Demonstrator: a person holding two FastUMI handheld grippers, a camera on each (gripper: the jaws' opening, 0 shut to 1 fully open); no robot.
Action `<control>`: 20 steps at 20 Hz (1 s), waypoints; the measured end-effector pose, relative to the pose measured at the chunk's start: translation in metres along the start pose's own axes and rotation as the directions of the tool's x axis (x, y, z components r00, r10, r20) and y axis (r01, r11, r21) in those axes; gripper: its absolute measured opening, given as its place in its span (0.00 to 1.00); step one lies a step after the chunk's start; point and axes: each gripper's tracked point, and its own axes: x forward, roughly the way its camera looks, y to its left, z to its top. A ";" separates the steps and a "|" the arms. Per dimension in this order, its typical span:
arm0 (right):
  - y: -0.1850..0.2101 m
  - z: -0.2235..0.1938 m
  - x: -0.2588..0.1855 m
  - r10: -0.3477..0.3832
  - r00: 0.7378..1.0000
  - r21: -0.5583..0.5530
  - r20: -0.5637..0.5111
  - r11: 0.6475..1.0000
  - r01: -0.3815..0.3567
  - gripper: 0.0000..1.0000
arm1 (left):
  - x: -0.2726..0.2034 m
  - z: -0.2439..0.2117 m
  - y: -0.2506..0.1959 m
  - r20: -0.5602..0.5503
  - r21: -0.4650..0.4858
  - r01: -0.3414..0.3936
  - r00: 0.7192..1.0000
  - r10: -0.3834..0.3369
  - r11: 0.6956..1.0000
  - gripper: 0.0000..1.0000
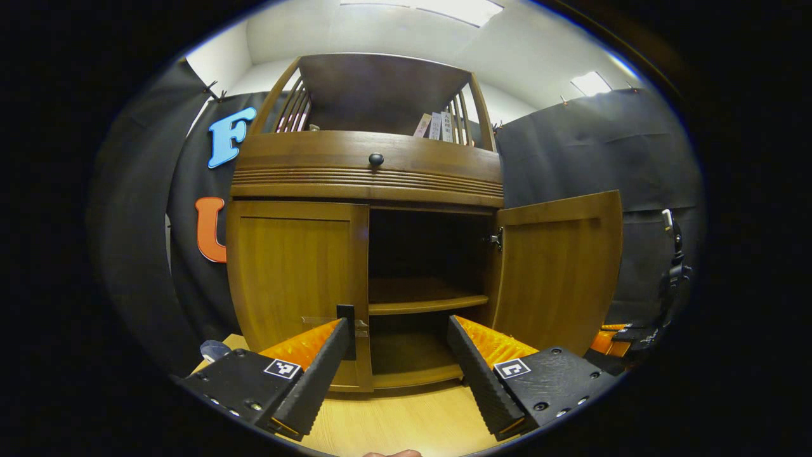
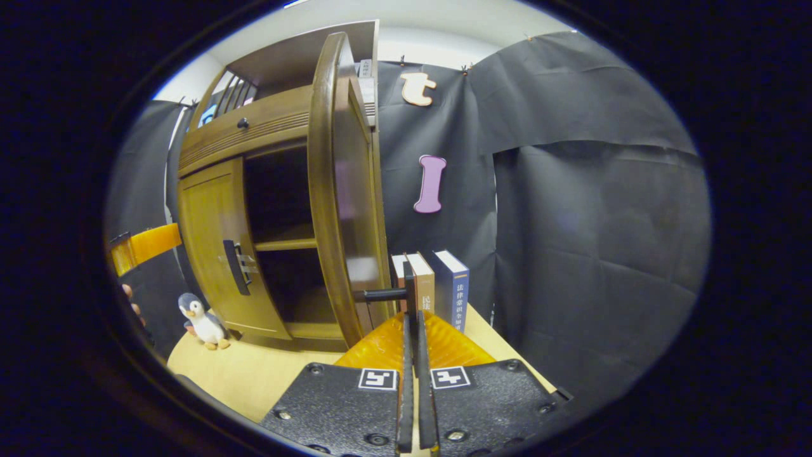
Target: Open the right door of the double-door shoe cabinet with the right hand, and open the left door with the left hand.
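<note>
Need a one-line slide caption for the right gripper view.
Right gripper shut on the handle of the open right door; left door closed.

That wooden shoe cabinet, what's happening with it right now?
A person is opening it with two handheld grippers. The right door is swung open, and the right gripper is shut on its handle. The left door looks closed; the left gripper is open, its fingers near that door's handle.

penguin plush toy (image 2: 204, 321) standing on light wood tabletop (image 2: 254, 371), 3 upright books (image 2: 431, 287) side by side near black cloth wall (image 2: 590, 209), more books (image 1: 436, 125) on top shelf, ceiling light panels (image 1: 590, 82)
</note>
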 end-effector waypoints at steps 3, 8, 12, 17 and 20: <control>-0.013 0.001 -0.002 -0.019 1.000 0.008 0.005 1.000 0.019 0.07 | 0.011 -0.004 0.003 -0.008 0.003 -0.002 1.000 0.002 1.000 0.95; -0.043 0.011 -0.012 -0.066 0.997 0.053 0.042 0.997 0.064 0.07 | 0.035 -0.023 0.016 -0.057 -0.013 -0.026 0.998 0.025 1.000 0.95; -0.053 0.012 -0.016 -0.090 0.994 0.049 0.057 0.995 0.087 0.06 | 0.055 -0.038 0.029 -0.095 -0.038 -0.056 0.994 0.052 0.998 0.95; -0.072 0.008 -0.024 -0.146 0.988 0.044 0.043 0.989 0.144 0.07 | 0.095 -0.068 0.054 -0.180 -0.071 -0.105 0.979 0.090 0.992 0.95; -0.083 0.012 -0.028 -0.176 0.983 0.051 0.047 0.983 0.174 0.10 | 0.114 -0.084 0.071 -0.222 -0.071 -0.144 0.967 0.125 0.987 0.94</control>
